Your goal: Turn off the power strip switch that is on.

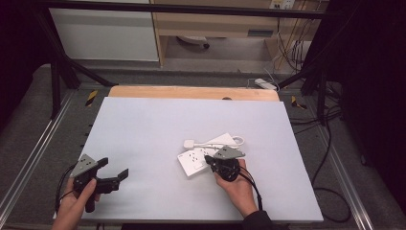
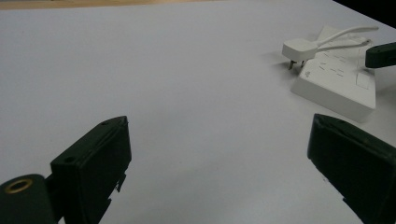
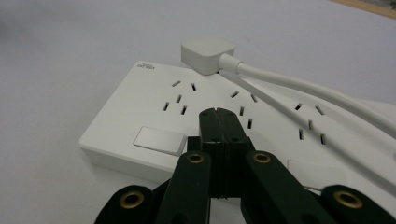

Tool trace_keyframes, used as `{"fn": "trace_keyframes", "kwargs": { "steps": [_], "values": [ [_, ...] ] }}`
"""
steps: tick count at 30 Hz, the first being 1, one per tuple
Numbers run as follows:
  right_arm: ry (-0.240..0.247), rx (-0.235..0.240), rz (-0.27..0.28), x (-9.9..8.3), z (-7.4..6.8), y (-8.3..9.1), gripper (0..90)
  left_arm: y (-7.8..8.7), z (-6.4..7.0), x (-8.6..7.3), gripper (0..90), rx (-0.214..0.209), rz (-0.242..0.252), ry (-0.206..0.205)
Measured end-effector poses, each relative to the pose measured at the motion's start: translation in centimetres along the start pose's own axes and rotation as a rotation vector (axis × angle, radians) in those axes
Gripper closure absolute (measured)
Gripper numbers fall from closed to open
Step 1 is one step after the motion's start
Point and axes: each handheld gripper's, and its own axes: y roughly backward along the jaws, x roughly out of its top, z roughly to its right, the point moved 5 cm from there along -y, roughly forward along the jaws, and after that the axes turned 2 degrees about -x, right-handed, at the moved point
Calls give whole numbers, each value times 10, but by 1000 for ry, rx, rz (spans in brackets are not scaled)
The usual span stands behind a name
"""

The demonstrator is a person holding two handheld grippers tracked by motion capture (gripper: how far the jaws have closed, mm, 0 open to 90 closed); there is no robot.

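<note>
A white power strip [image 1: 193, 163] with several sockets lies flat near the middle of the white tabletop [image 1: 158, 124]. Its white plug [image 1: 188, 143] rests just beyond its far edge with the prongs exposed, not inserted. The white cable [image 1: 229, 140] loops to the right. My right gripper [image 1: 209, 158] is shut with nothing in it. In the right gripper view its tips [image 3: 218, 115] hover just over the power strip [image 3: 154, 105], behind the plug [image 3: 207, 54] and right of a grey switch [image 3: 157, 140]. My left gripper [image 1: 114, 168] stands wide open at the front left. It [image 2: 219, 125] faces the power strip [image 2: 335, 83] and plug [image 2: 299, 48].
A wooden edge [image 1: 191, 92] borders the table's far side. Black frame legs and cables [image 1: 330, 143] stand on the floor to the right. A tip of the right gripper [image 2: 381, 54] shows over the strip in the left gripper view.
</note>
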Motion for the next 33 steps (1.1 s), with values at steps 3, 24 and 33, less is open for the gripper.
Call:
{"fn": "trace_keyframes", "kwargs": {
  "steps": [3, 24, 33],
  "values": [
    [-1, -2, 3, 1, 1, 1, 900, 0, 0, 0, 62, 0, 0, 0],
    [-63, -12, 60, 13, 9, 8, 679, 0, 0, 0, 62, 2, 0, 1],
    [-97, -46, 64, 17, 15, 9, 398, 0, 0, 0, 62, 2, -2, -1]
  ]
}}
